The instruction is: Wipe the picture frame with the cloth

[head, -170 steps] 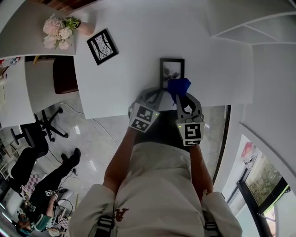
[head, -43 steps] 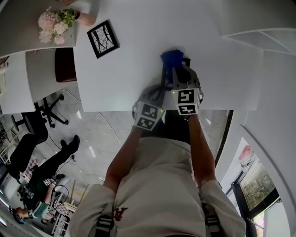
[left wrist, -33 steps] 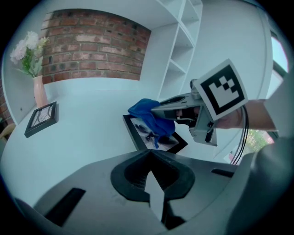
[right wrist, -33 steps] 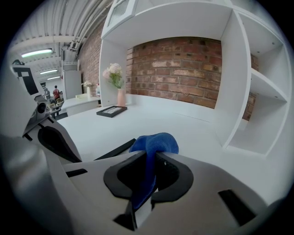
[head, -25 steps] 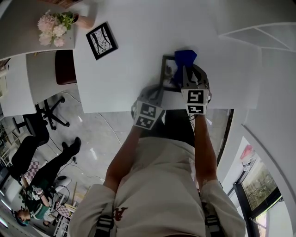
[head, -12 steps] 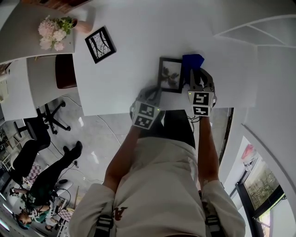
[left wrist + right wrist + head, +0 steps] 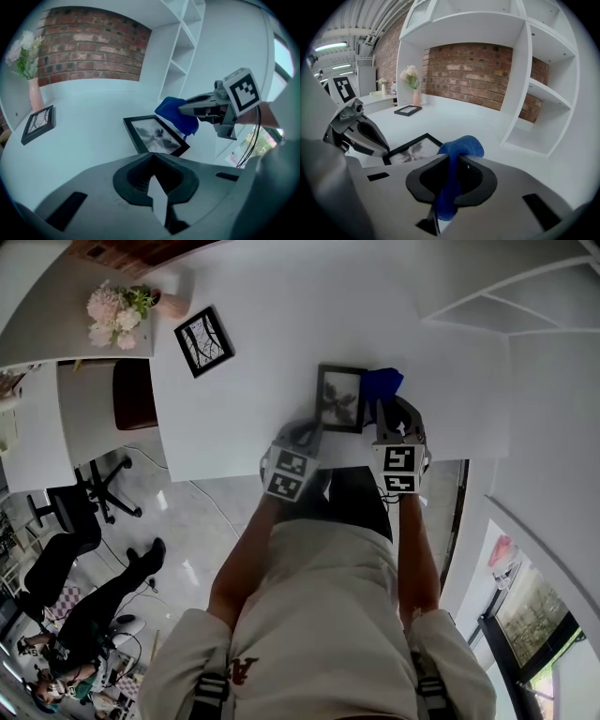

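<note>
A black picture frame (image 7: 339, 397) with a flower print lies flat on the white table (image 7: 253, 390). Right of it hangs a blue cloth (image 7: 382, 382), with my right gripper (image 7: 385, 405) shut on it beside the frame's right edge. In the right gripper view the cloth (image 7: 461, 146) bunches out above the jaws, and the frame (image 7: 412, 151) lies to their left. My left gripper (image 7: 312, 432) is shut with nothing in it, just short of the frame's near edge. In the left gripper view the frame (image 7: 154, 136) lies ahead, with the cloth (image 7: 176, 115) at its right corner.
A second black frame (image 7: 204, 338) lies at the table's far left, near a pink vase of flowers (image 7: 117, 313). White shelving (image 7: 534, 108) rises on the right against a brick wall. The table's near edge (image 7: 225, 470) runs just under my grippers.
My right gripper has carried the cloth off the top of the frame, sliding right and back toward me, so the frame's picture is uncovered. The left gripper stayed at the frame's near edge.
</note>
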Available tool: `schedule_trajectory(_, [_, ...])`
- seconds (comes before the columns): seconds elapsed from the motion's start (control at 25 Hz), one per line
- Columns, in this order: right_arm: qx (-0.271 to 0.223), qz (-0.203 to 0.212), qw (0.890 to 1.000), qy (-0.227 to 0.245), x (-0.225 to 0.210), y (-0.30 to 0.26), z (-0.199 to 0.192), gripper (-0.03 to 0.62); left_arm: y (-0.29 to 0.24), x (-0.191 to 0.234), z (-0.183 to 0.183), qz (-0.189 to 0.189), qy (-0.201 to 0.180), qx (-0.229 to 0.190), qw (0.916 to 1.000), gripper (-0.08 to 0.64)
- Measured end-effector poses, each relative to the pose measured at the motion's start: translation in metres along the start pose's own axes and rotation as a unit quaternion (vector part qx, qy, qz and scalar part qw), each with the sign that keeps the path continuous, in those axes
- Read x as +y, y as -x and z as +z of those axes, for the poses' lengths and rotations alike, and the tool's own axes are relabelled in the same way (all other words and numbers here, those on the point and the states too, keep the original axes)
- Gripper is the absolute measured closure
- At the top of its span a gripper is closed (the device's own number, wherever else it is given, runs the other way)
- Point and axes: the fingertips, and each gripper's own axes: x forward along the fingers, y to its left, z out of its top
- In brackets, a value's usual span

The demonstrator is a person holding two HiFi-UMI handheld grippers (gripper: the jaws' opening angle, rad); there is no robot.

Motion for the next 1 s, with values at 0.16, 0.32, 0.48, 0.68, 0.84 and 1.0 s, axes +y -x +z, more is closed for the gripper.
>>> schedule_trajectory(0.16, [-0.009, 0.0, 1.0, -0.008, 0.004, 0.01, 0.007, 0.558, 0.004, -0.001, 0.013, 0.001, -0.004, -0.016, 0.9999, 0.558])
schedule_trajectory(0.32, [-0.022, -0.006, 1.0, -0.016, 0.003, 0.021, 0.02, 0.558, 0.013, 0.001, 0.033, 0.002, -0.013, -0.036, 0.9993, 0.558])
schedule_trajectory(0.48, [-0.039, -0.01, 0.999, -0.019, 0.003, 0.034, 0.036, 0.558, 0.026, 0.002, 0.05, 0.005, -0.018, -0.056, 0.9982, 0.558])
schedule_trajectory(0.68, [-0.066, -0.009, 0.998, -0.018, 0.007, 0.051, 0.062, 0.558, 0.043, 0.002, 0.073, 0.006, -0.026, -0.083, 0.9962, 0.558])
schedule_trajectory(0.84, [-0.079, -0.01, 0.997, 0.019, 0.014, 0.065, 0.082, 0.561, 0.062, 0.001, 0.097, 0.009, -0.033, -0.111, 0.9932, 0.558])
schedule_trajectory(1.0, [-0.087, -0.018, 0.996, 0.024, 0.018, 0.075, 0.091, 0.561, 0.08, 0.0, 0.118, 0.011, -0.042, -0.137, 0.9897, 0.558])
